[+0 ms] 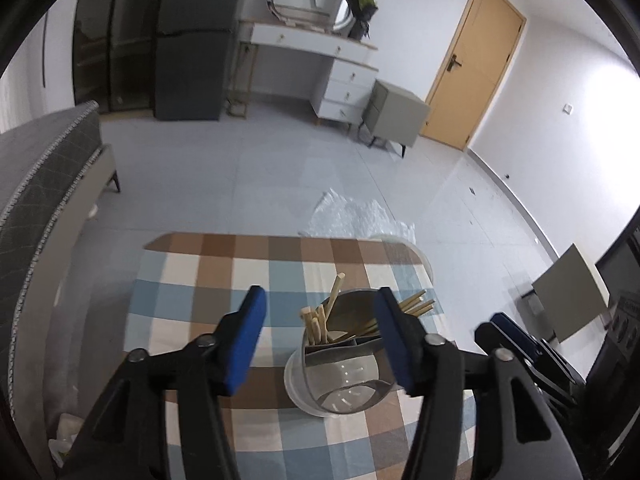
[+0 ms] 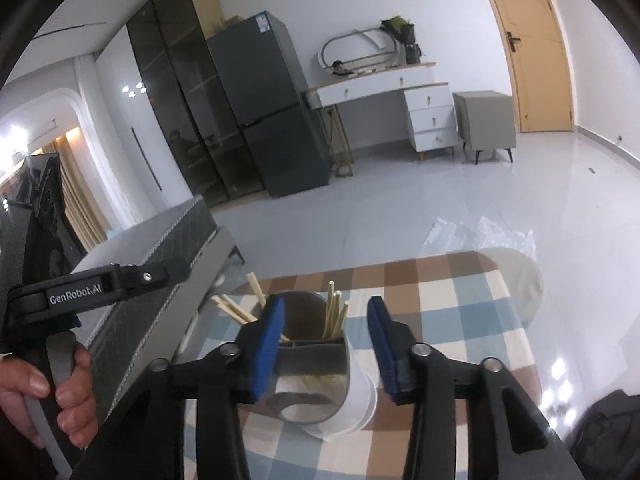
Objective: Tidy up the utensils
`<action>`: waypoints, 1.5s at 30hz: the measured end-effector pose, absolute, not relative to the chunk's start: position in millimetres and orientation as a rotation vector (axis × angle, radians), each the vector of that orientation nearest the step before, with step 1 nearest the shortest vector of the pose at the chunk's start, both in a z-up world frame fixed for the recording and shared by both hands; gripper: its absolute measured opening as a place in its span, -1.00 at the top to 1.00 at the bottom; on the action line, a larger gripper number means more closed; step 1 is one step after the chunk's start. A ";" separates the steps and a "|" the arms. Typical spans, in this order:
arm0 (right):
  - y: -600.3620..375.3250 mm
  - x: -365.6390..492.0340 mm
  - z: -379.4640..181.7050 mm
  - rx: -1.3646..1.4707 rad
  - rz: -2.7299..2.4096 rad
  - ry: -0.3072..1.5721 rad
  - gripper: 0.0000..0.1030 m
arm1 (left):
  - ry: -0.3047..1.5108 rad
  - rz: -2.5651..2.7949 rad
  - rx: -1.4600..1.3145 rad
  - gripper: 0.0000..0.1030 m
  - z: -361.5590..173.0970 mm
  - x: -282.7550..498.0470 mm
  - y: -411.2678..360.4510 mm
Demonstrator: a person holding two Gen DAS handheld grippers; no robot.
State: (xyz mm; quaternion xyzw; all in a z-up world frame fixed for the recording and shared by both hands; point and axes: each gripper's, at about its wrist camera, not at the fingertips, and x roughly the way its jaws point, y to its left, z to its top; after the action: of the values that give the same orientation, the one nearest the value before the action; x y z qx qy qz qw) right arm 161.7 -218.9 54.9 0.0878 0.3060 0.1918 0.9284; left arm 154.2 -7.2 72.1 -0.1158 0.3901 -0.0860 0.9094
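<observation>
A round grey utensil holder with inner dividers stands on the checked tablecloth. Several wooden chopsticks stick out of its compartments. My left gripper is open above the holder, its blue pads on either side of it, holding nothing. In the right wrist view the same holder and chopsticks sit between the blue pads of my right gripper, which is open and empty. The right gripper also shows at the right edge of the left wrist view.
The small table ends just beyond the holder. Crumpled clear plastic lies on the floor past it. A grey bed stands to the left. A fridge, white desk and wooden door line the far wall.
</observation>
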 end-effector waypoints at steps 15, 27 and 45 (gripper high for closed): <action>-223.7 78.6 92.3 0.127 0.410 0.454 -0.15 | 0.637 -0.076 -0.175 -0.61 101.4 81.0 -4.0; -232.0 34.8 86.4 0.128 0.385 0.374 -0.46 | 0.561 -0.036 -0.144 -0.85 87.3 40.6 -4.4; -235.2 -4.1 46.9 0.085 0.325 0.356 -0.94 | 0.483 -0.005 -0.140 -0.97 47.5 -5.2 -0.6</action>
State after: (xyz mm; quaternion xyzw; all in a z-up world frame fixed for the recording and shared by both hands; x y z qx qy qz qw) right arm -4.1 -235.2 46.9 0.0420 0.1760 0.1611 0.9702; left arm -5.2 -0.6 47.5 -0.0693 0.2392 -0.0023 0.9685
